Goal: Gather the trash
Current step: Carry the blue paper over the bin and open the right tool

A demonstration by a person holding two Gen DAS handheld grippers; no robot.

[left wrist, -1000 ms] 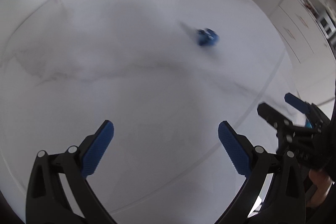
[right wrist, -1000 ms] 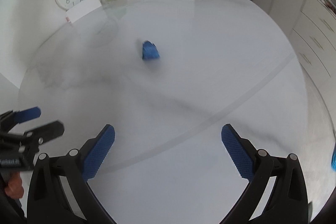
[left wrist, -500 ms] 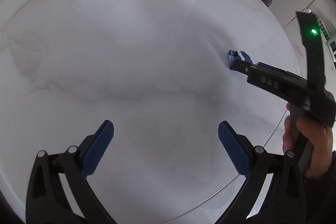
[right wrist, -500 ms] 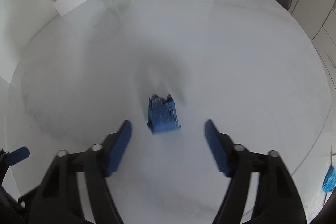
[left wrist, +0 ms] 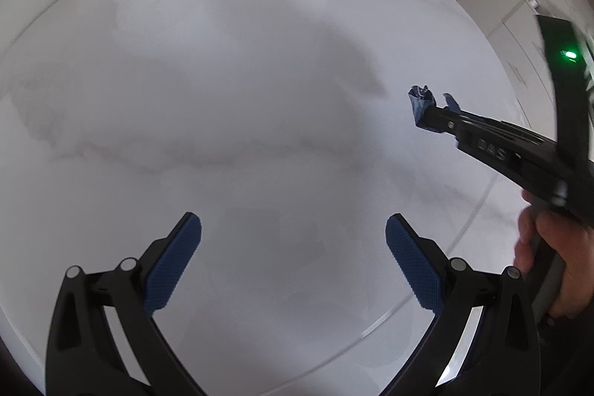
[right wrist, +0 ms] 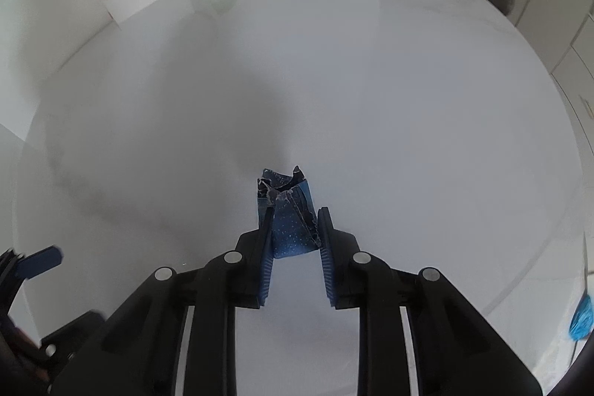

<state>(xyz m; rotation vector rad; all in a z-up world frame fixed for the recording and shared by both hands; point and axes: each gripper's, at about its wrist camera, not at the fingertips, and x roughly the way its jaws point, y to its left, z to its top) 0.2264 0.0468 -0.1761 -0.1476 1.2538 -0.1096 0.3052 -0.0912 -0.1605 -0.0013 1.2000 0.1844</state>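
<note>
Blue crumpled wrapper sits squeezed in the closing right tongs over the white marble tabletop; left tongs spread wide; "DAS" shows.

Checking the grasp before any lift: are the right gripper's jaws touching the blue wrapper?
Touching. In the right wrist view the right gripper, whose jaws have just been closing, has both pads pressed against the sides of the crumpled blue wrapper.

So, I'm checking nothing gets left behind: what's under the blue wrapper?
Only the white table shows around the blue wrapper, which the right gripper has just been closing on. The spot directly beneath it is covered.
</note>
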